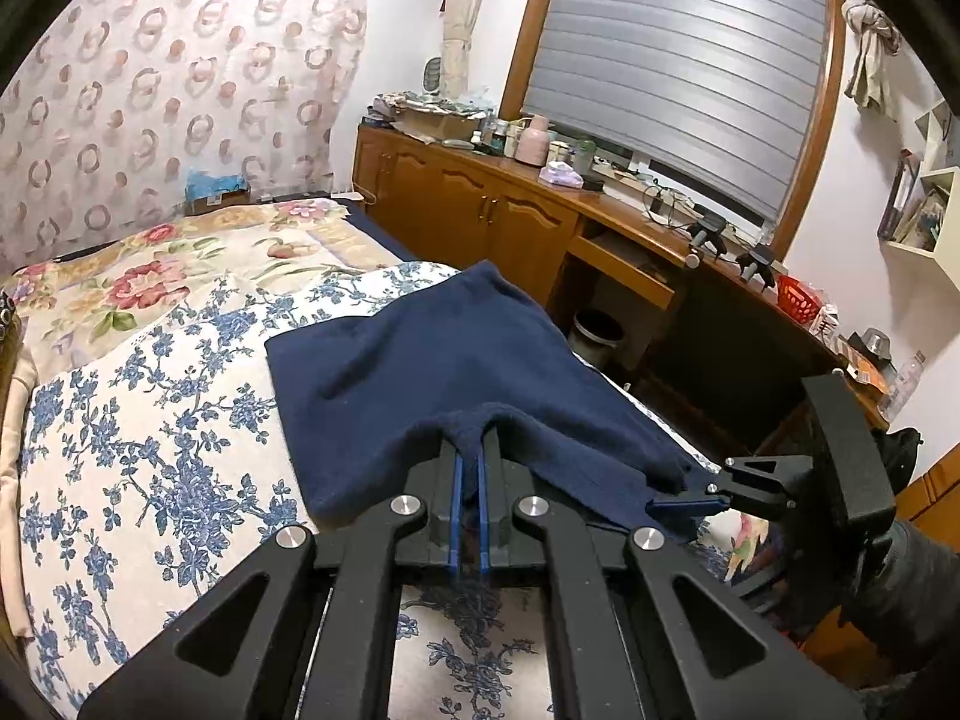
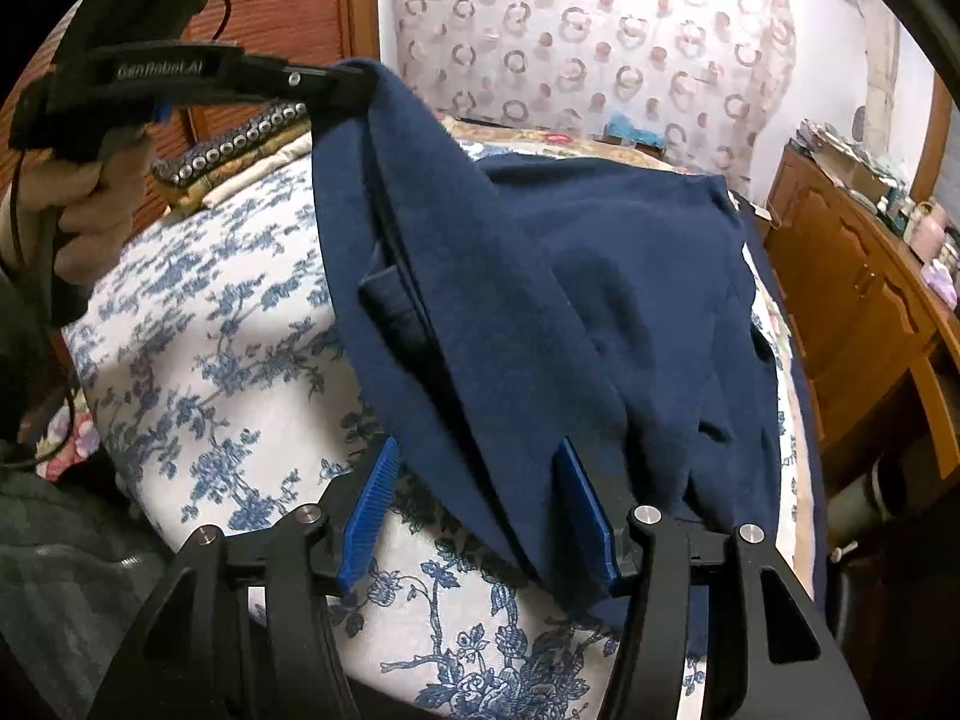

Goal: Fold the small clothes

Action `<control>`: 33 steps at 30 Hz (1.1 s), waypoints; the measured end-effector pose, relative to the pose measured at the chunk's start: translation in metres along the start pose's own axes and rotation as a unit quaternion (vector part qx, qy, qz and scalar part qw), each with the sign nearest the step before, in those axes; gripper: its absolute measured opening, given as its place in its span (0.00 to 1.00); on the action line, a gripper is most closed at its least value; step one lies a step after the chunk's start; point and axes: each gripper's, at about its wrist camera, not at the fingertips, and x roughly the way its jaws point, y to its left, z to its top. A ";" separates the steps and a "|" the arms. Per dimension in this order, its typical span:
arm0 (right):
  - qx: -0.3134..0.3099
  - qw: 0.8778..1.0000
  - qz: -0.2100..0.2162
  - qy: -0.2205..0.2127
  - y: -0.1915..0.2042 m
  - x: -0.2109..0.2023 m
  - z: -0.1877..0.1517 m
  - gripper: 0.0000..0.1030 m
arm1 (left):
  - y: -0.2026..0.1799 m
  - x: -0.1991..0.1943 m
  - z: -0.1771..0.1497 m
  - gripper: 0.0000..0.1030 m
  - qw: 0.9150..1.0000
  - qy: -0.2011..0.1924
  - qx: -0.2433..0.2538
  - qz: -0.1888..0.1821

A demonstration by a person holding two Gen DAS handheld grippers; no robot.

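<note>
The soft garment (image 1: 456, 354) is plain navy blue with no print. Beneath it my bed cover (image 1: 150, 420) is white, patterned with blue flowering branches. Further up lies a cream quilt (image 1: 180, 264) with pink and red blooms and green leaves. The curtain (image 1: 180, 90) is pale with rings and dots in dusty pink and grey. My left tongs (image 1: 470, 450) are black with blue finger pads, silver rivets on the arms; my right tongs (image 2: 480, 510) are the same. The wooden cabinet (image 1: 480, 204) is orange-brown, and the window blind (image 1: 684, 60) is grey, striped horizontally.
</note>
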 end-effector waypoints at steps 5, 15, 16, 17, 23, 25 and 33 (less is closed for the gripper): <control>-0.010 0.999 -0.027 0.018 -0.004 0.002 -0.001 0.56 | 0.002 -0.001 -0.001 0.04 1.000 -0.001 -0.004 0.002; -0.002 0.999 -0.037 0.004 -0.032 0.000 0.022 0.11 | 0.014 -0.004 0.004 0.04 1.000 -0.004 -0.009 0.011; -0.003 0.999 -0.040 -0.003 -0.034 -0.003 0.029 0.10 | 0.017 -0.004 0.007 0.04 1.000 -0.006 -0.011 0.013; -0.006 0.999 -0.044 -0.011 -0.037 -0.005 0.037 0.10 | 0.021 -0.005 0.011 0.04 1.000 -0.008 -0.013 0.014; -0.013 0.995 -0.062 -0.071 -0.059 -0.017 0.105 0.09 | 0.047 0.004 0.039 0.04 0.999 -0.018 -0.024 0.034; -0.025 0.994 -0.069 -0.080 -0.065 -0.010 0.127 0.09 | 0.059 0.012 0.049 0.04 0.999 -0.018 -0.027 0.042; -0.019 0.997 -0.042 -0.060 -0.098 0.065 0.186 0.09 | 0.108 0.062 0.068 0.05 0.996 0.015 -0.056 0.064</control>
